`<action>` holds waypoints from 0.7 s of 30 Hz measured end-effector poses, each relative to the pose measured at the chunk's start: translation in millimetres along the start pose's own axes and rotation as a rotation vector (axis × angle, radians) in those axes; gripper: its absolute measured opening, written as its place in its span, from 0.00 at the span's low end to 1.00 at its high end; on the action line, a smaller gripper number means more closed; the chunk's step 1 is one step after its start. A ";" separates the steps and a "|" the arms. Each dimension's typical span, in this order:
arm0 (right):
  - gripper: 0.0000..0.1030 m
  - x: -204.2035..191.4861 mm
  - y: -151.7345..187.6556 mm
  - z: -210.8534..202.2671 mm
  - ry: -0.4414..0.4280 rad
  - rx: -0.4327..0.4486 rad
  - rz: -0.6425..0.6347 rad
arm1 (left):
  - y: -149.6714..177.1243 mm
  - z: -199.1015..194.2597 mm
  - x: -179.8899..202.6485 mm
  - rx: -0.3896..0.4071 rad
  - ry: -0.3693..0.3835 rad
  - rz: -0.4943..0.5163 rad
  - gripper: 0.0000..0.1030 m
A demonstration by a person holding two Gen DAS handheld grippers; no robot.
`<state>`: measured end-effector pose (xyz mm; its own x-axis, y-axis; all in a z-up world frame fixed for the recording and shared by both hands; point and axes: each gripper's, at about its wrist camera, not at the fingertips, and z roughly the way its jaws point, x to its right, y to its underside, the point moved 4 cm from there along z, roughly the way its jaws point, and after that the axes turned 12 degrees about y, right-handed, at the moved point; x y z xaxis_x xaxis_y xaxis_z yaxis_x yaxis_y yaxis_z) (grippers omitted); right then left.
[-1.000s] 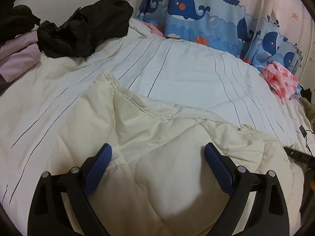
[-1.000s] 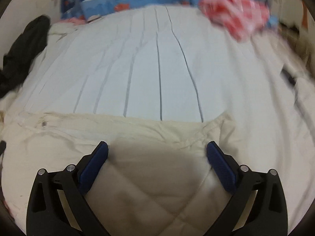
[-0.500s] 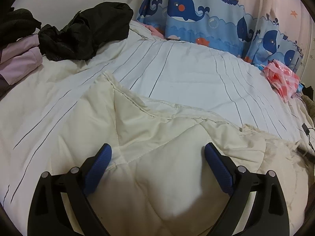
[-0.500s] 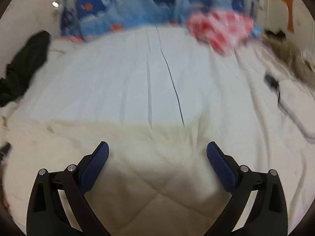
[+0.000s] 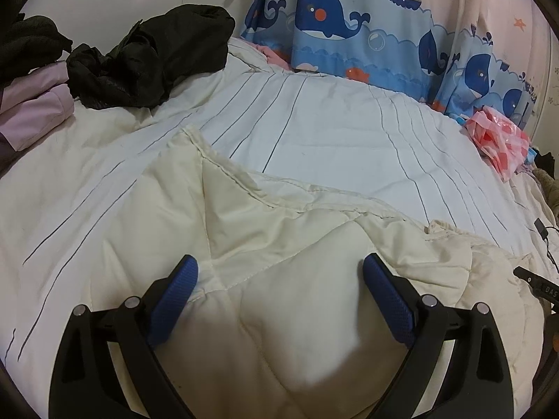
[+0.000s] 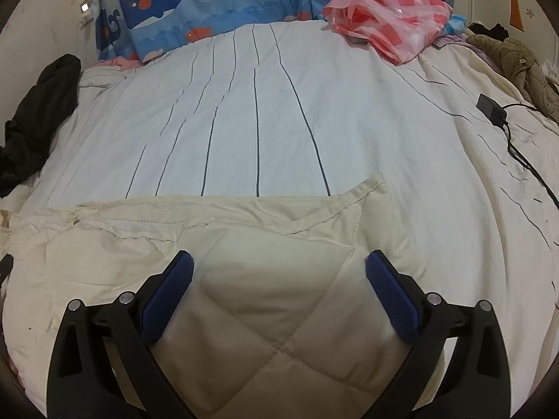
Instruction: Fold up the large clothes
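A cream quilted garment point(image 5: 279, 244) lies spread on the bed, its stitched edge running across the striped white sheet point(image 5: 332, 132). My left gripper point(image 5: 279, 272) hovers open over its padded middle, blue pads point(image 5: 174, 300) wide apart with nothing between them. In the right wrist view the same cream quilted garment point(image 6: 244, 244) shows a folded corner at the right and a snap at the left. My right gripper point(image 6: 279, 265) is open above it too. The tip of the other gripper point(image 5: 534, 282) peeks in at the right edge of the left wrist view.
A black jacket point(image 5: 153, 56) and folded lilac clothes point(image 5: 31, 104) sit at the back left. A pink checked bag point(image 6: 387, 21) lies by the whale-print curtain point(image 5: 349, 24). A black charger with cable point(image 6: 492, 108) and an olive coat point(image 6: 510, 56) lie at the right.
The right wrist view has steadied after swinging; more of the garment's corner now shows. The left gripper has barely moved. Both stayed open.
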<state>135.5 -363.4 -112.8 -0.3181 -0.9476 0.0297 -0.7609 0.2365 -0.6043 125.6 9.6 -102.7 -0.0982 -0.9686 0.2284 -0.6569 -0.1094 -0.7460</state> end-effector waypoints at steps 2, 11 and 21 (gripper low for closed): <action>0.93 0.0 -3.3 -2.3 -0.012 -0.027 -0.008 | 0.1 0.2 0.0 -0.004 -0.004 0.002 0.89; 0.93 -2.8 37.3 -40.1 0.025 0.087 -0.057 | 5.3 0.4 10.0 -0.057 -0.074 0.053 0.93; 0.93 -18.3 2.1 -82.0 0.057 0.196 -0.101 | 15.2 -7.8 7.2 -0.069 -0.084 0.049 0.93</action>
<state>93.3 -327.9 -49.3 -0.2815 -0.9493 0.1397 -0.6677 0.0893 -0.7391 109.1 2.7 -107.5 -0.0699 -0.9880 0.1375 -0.7034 -0.0489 -0.7091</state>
